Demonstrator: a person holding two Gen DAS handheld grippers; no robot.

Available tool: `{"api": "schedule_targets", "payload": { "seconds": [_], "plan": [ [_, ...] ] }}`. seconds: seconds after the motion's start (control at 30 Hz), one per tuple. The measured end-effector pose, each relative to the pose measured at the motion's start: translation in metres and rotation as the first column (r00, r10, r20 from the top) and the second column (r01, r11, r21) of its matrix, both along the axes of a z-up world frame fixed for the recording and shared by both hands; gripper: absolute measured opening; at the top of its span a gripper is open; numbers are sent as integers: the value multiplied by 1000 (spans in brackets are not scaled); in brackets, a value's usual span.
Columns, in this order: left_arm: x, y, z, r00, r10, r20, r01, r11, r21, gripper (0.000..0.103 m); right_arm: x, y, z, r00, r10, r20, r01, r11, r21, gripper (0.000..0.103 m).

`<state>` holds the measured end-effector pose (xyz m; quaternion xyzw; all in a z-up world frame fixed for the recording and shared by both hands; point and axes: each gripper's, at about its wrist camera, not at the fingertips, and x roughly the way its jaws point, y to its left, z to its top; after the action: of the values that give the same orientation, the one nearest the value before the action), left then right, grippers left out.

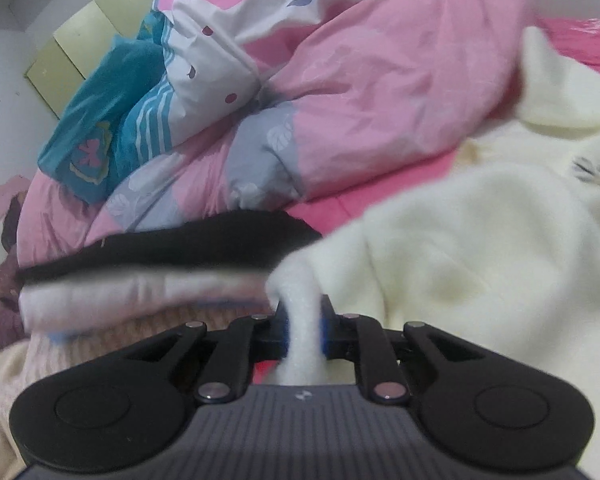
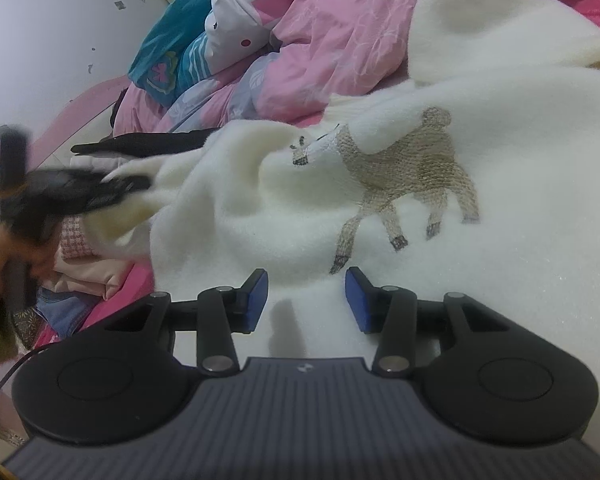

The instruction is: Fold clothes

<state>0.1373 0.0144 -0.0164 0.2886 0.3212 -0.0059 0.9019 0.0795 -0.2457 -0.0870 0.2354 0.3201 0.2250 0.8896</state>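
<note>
Left claw [image 1: 303, 330]: clenched on a bunched fold of the cream sweater [image 1: 460, 248]. The fold passes between the blue pads [image 1: 325, 334] and emerges on both sides of them. In the right wrist view the same claw [image 2: 134, 184] appears blurred at the left edge, gripping the sweater's left margin, with the person's hand [image 2: 4, 256] on its handle.

Right claw [image 2: 306, 298]: released. Its two blue pads [image 2: 256, 300] stand apart just above the sweater fabric, with nothing pressed between them. Whether the tips touch the cloth cannot be determined.

The cream sweater [image 2: 380, 240] lies spread on the bed, directly ahead of both claws. A brown animal motif [image 2: 412, 176] is stitched on the front, beyond the right claw. The fabric is rumpled around the motif's head. One sleeve [image 2: 480, 28] lies folded across the far part of the garment.

To the left of the sweater sits a stack of folded clothes [image 1: 140, 292], topped by a black garment [image 1: 172, 248]. Pale and pink layers lie beneath it.

Pink bed sheet [image 1: 340, 196] is visible between the sweater and the bedding beyond it.

Behind these lies a heaped pink quilt [image 1: 400, 92] with grey and white patches. A teal garment [image 1: 100, 120] with white stripes rests on the quilt's left end.

Farthest away: a pale wall and a yellow-green cabinet [image 1: 80, 44].
</note>
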Motion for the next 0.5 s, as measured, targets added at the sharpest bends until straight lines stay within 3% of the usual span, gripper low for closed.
{"api": "schedule_targets", "payload": {
  "seconds": [0.17, 0.33, 0.43, 0.5],
  "plan": [
    [-49, 13, -12, 999, 4, -41, -5, 999, -37, 13, 0, -1, 0, 1000, 1, 0, -1, 1000, 2, 42],
    [-73, 28, -35, 992, 29, -124, -41, 994, -98, 14, 0, -1, 0, 1000, 1, -1, -1, 1000, 7, 42],
    [-83, 44, -39, 990, 33, -138, -59, 981, -186, 20, 1, -1, 0, 1000, 1, -1, -1, 1000, 9, 42],
    [-85, 57, -32, 988, 53, -142, -90, 958, -271, 38, 1, -1, 0, 1000, 1, -2, -1, 1000, 11, 42]
  ]
}}
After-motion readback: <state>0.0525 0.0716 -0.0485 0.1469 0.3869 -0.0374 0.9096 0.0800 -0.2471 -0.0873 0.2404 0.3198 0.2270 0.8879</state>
